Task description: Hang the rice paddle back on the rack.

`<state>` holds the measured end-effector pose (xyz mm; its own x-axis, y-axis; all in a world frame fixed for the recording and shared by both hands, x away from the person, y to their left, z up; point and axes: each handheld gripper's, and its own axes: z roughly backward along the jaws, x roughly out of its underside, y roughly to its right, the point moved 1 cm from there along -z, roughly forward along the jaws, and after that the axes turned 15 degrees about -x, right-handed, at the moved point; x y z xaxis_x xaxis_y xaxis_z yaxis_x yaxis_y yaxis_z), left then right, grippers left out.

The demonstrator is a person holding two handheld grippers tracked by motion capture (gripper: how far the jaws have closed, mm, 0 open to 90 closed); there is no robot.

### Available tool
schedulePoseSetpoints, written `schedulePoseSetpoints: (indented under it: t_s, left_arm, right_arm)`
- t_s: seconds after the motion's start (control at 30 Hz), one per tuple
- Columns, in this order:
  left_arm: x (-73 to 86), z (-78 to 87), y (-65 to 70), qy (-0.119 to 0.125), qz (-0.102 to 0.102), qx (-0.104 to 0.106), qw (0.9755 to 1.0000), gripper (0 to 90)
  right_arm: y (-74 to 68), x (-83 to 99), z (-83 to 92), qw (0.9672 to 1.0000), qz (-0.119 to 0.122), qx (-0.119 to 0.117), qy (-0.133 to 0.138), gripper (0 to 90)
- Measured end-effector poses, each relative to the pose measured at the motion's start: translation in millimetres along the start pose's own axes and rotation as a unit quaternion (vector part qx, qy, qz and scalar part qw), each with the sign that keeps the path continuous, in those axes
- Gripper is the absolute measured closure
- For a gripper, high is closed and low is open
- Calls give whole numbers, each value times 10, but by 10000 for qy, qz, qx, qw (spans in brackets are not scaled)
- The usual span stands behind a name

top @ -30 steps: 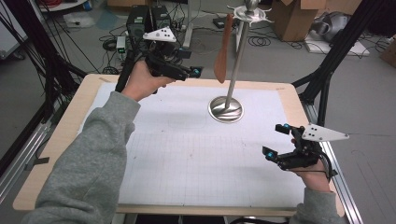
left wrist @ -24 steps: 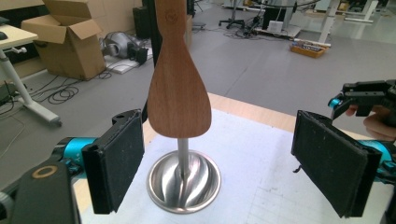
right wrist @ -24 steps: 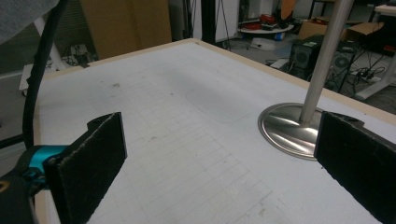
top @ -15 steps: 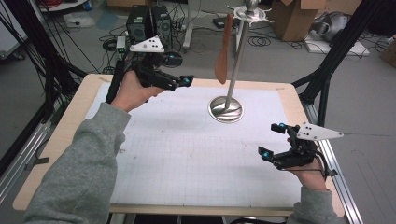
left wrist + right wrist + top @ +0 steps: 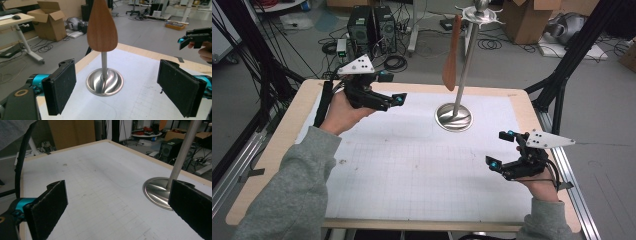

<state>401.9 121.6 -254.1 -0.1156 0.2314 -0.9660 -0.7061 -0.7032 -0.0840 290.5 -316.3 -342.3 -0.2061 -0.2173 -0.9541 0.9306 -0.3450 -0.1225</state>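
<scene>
A steel stand (image 5: 454, 117) with a round base and a tall pole rises at the back middle of the table. From its top a wooden spatula (image 5: 452, 55) hangs blade down. My left gripper (image 5: 393, 87) is held above the back left of the mat, open and empty, and points right at the stand. In the left gripper view the spatula (image 5: 102, 27) and the stand base (image 5: 105, 82) lie ahead between the wide-apart jaws of my left gripper (image 5: 120, 90). My right gripper (image 5: 500, 148) hovers open and empty at the front right. Its own view has the stand base (image 5: 157, 192) beside the right jaw.
A white grid mat (image 5: 412, 165) covers a wooden table (image 5: 277, 150). Black frame posts (image 5: 562, 75) stand at the table's corners. Computers, cables and cardboard boxes (image 5: 522, 20) sit on the floor behind the table.
My left gripper has drawn back to the left and toward the person, away from the stand. The right gripper has shifted slightly left. Both stay open.
</scene>
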Motion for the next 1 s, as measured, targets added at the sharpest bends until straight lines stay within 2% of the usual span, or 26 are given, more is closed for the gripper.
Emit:
schedulePoseSetpoints:
  t_s: [0.13, 0.23, 0.37, 0.67, 0.8, 0.87, 1.0]
  left_arm:
    - [98, 87, -47, 10, 109, -58, 9999, 160]
    - [179, 149, -77, 29, 270, 70, 9996, 160]
    - [304, 203, -93, -60, 247, -41, 9997, 159]
    - [515, 294, -79, -50, 323, -41, 9995, 159]
    - [602, 349, -68, -55, 286, -145, 9995, 159]
    - [636, 380, -55, -63, 149, -310, 9994, 158]
    - [738, 450, -41, -61, 104, -401, 9991, 157]
  right_arm:
    - [-4, -3, -5, 10000, 51, 20, -2, 12]
    - [-9, -4, -19, 10000, 46, 21, -20, 12]
    - [-9, 1, -45, 10000, 47, 6, -53, 12]
    - [-50, -53, -106, 9999, 162, -10, -41, 12]
    - [-60, -71, -107, 9998, 194, -45, -28, 40]
    - [-59, -78, -113, 9998, 188, -93, 0, 40]
    - [-74, -86, -137, 9997, 169, -188, 12, 40]
